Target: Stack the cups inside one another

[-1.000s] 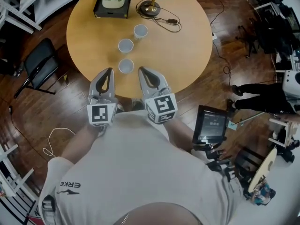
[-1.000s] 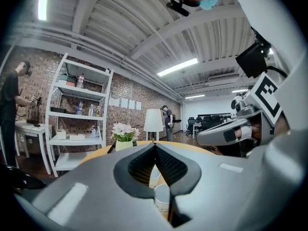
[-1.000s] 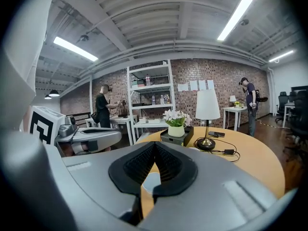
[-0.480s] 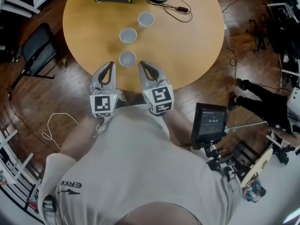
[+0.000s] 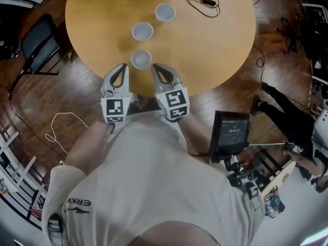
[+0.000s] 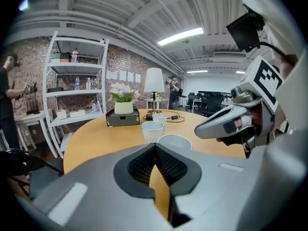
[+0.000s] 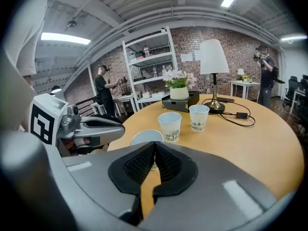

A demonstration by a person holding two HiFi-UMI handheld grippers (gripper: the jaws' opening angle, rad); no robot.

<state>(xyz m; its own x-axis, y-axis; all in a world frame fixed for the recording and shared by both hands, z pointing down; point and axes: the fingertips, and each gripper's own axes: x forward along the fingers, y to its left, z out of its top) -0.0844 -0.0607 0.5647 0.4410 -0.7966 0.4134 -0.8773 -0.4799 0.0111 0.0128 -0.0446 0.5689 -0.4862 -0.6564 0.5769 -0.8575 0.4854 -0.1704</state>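
Smooth matt wood for table (image 5: 205,45), white paper for cups (image 5: 141,59), glossy dark planks for floor (image 5: 66,101), soft pale cloth for shirt (image 5: 154,178).

The right gripper (image 7: 154,146) has its jaws together, empty. On the table (image 7: 250,143), the first cup (image 7: 198,117) stands near the lamp (image 7: 214,57), the second cup (image 7: 170,125) farther off, and the third cup (image 7: 144,137) farthest.

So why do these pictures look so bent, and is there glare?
Head view: a wide lens bows the table rim and floorboards. Left gripper view: black rounded corners, ceiling light washed out. Right gripper view: same bulge, middle cup in focus.
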